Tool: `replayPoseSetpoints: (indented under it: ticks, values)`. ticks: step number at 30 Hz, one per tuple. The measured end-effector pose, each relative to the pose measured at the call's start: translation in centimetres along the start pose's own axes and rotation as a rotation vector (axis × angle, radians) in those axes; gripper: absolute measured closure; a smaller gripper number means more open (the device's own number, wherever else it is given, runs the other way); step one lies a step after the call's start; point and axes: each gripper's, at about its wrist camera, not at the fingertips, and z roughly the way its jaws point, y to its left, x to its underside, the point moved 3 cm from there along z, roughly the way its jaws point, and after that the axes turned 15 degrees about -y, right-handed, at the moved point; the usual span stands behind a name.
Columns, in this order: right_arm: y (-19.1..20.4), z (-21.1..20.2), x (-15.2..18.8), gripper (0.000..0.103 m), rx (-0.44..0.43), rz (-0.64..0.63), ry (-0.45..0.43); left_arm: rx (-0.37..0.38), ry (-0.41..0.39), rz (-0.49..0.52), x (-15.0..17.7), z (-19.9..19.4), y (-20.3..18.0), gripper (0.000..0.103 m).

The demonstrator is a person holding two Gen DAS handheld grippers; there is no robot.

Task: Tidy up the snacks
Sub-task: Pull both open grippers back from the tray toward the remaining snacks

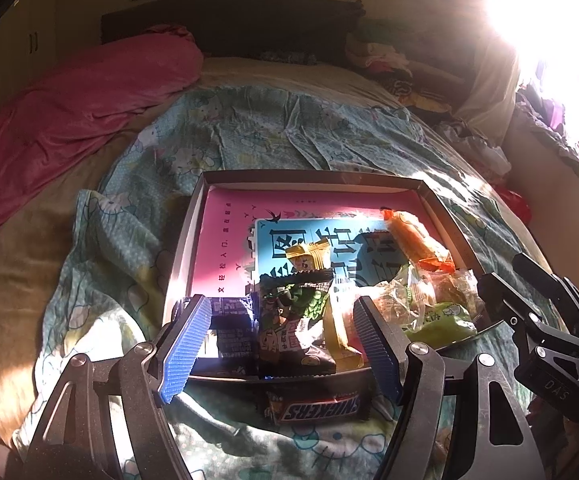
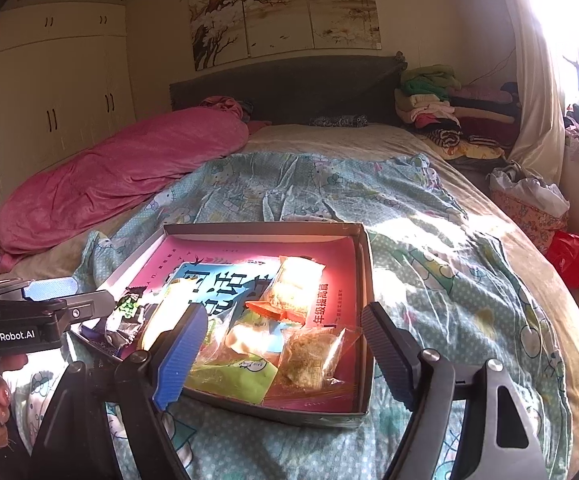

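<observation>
One brown Snickers bar [image 1: 321, 410] left outside, on the patterned teal bedsheet [image 1: 249, 132] just before the near wall of the shallow cardboard box [image 1: 313, 178]; other wrapped snacks heaped inside at the near end. Left gripper [image 1: 285, 344] above it, jaws wide, nothing between. Right gripper [image 2: 285, 354] likewise wide and empty over the box's near corner. Best lowered straight, pads across the bar's short sides, then lifted over the wall. Window glare washes out wrappers; pile's lower layers hidden.
</observation>
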Motion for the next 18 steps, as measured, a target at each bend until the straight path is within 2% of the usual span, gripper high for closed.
replayPoseSetpoints:
  ticks: [15, 18]
  values:
    - [-0.1, -2.5, -1.0, 0.019, 0.030, 0.003, -0.045, -0.008, -0.011, 0.003, 0.0, -2.1, 0.5, 0.028]
    - [-0.3, -3.3, -1.3, 0.015, 0.030, 0.018, -0.057, -0.003, -0.011, 0.007, 0.1, -2.6, 0.4, 0.028]
